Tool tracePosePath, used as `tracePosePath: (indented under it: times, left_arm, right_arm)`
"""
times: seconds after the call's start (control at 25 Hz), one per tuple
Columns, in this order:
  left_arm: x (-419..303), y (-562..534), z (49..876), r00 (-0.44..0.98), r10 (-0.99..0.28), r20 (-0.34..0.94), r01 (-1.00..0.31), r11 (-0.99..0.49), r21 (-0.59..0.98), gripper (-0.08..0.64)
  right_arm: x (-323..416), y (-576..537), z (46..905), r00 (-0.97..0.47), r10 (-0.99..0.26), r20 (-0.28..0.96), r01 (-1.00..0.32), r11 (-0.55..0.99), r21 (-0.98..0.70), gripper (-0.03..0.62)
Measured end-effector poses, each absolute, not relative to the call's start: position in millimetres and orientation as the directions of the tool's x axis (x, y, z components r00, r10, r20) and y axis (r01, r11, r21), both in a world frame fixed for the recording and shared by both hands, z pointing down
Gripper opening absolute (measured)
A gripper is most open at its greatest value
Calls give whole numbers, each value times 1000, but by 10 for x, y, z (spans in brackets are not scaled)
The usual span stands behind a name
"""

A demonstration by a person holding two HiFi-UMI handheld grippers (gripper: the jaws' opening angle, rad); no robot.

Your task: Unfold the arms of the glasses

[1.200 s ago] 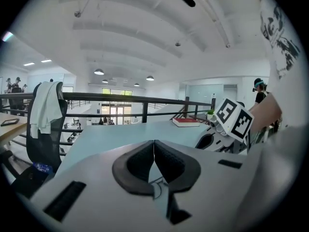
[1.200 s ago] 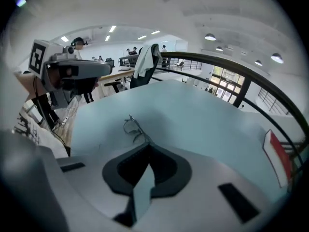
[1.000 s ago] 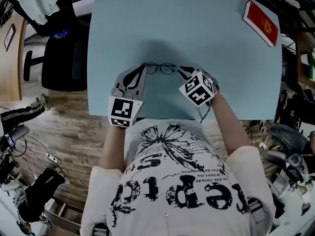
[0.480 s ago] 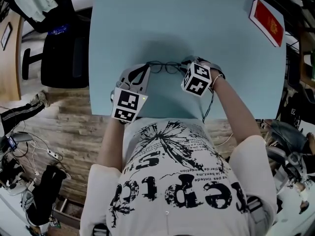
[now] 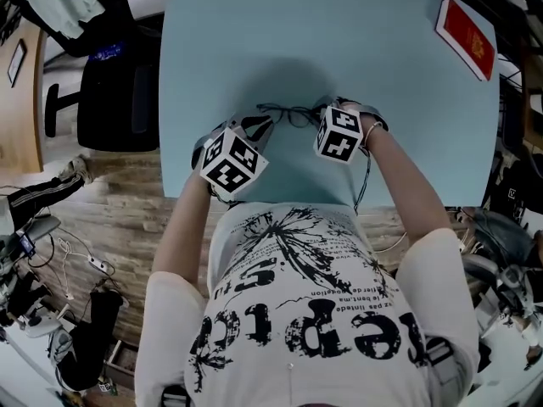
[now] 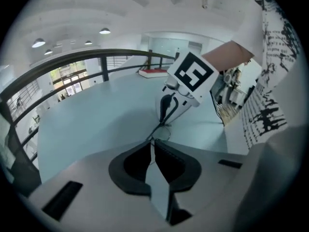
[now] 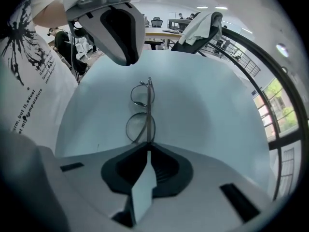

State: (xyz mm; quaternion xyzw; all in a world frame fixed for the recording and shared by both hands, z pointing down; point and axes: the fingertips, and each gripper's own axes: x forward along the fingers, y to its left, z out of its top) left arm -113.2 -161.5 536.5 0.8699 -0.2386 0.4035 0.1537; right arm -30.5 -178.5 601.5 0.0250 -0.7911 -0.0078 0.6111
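Pale blue surface (image 5: 399, 100) carries the glasses (image 7: 148, 105) near the middle of its near edge. The left hand-held gripper (image 6: 151, 141) is clamped on one end. The right hand-held gripper (image 7: 147, 146), its jaws just closed further, pinches the other.

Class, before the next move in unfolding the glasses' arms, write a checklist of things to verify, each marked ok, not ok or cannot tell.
1. Left hand-held gripper has the glasses: ok, its jaws are shut on a thin wire end of them.
2. Right hand-held gripper has the other end: ok, its jaws have just been closing and the frame end sits between them.
3. Glasses resting on the table: cannot tell whether they touch it.
4. Arms unfolded: not ok, none sticks out from the frame.
5. Red booklet out of the way: ok, it lies at the far corner.
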Motion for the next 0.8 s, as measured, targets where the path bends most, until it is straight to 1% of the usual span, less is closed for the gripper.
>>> tracePosePath:
  times: [0.08, 0.16, 0.2, 0.24, 0.28, 0.52, 0.6, 0.8]
  left_arm:
    - [-1068, -1623, 5404, 537, -225, 813, -455, -889, 55, 23]
    - [-1027, -1675, 5453, 498, -187, 847, -386, -922, 23, 25]
    - [-1005, -1710, 5484, 476, -175, 862, -357, -934, 8, 38]
    - [-977, -1744, 5515, 455, -164, 875, -331, -944, -4, 71]
    - [-941, -1773, 5542, 439, -152, 886, -305, -952, -12, 80]
    - [-680, -1813, 5734, 398, -100, 912, -133, -990, -50, 87]
    - [-623, -1801, 5777, 388, -78, 918, -89, -995, -47, 91]
    - [-493, -1771, 5845, 386, -54, 921, -28, -998, -47, 89]
  right_arm:
    - [-304, -1780, 5998, -248, -53, 967, -21, 999, 50, 35]
    - [-307, -1780, 5987, -242, -58, 968, -16, 998, 56, 35]
    - [-302, -1785, 5987, -240, -62, 969, -13, 998, 60, 35]
    - [-292, -1793, 5986, -238, -66, 969, -11, 998, 65, 35]
    - [-282, -1798, 5981, -238, -68, 969, -10, 998, 67, 35]
    - [-272, -1764, 5943, -252, -52, 966, -22, 999, 48, 35]
    - [-270, -1766, 5934, -254, -51, 966, -33, 998, 44, 35]
    - [-218, -1736, 5921, -260, -43, 965, -48, 998, 32, 35]
